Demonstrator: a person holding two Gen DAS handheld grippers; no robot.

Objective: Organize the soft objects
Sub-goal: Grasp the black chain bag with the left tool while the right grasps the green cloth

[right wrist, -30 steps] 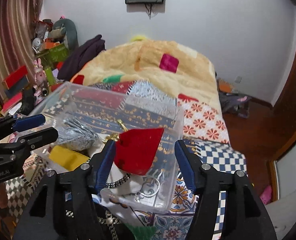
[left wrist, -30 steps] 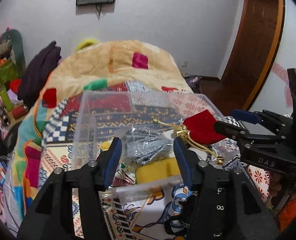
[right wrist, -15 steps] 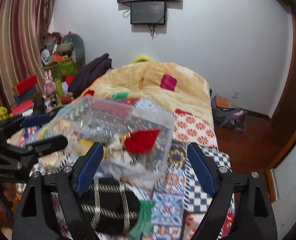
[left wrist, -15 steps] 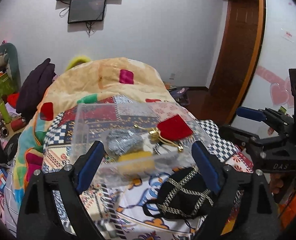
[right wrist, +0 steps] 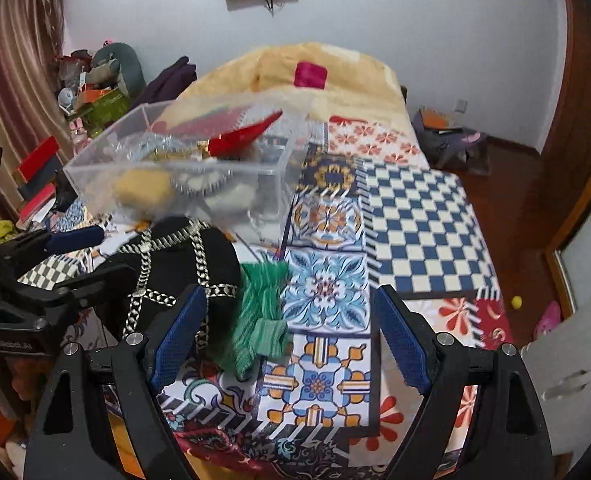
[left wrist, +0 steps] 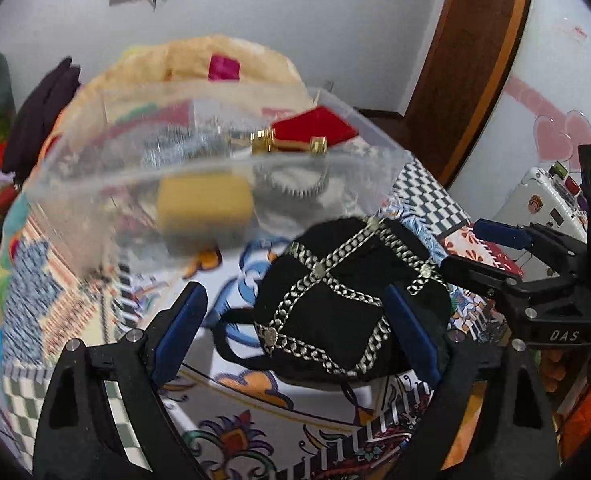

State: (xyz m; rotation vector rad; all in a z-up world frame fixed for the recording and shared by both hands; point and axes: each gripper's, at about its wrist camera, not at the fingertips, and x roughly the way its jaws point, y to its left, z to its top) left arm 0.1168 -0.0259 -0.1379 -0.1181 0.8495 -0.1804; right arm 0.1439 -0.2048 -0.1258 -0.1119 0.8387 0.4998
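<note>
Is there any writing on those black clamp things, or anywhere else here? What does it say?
"DAS" in white letters on the body of the right gripper, seen from the left wrist camera.
A pale line of print on the body of the left gripper, seen from the right wrist camera: too blurred to read.
Stickers on the white case by the wall: too small to read.

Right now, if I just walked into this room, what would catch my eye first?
Probably the clear plastic box on the patchwork bedspread, with a red pouch and a yellow sponge inside. In front of it lies a black bag with silver chains beside a green knitted piece, with both grippers open nearby.
</note>
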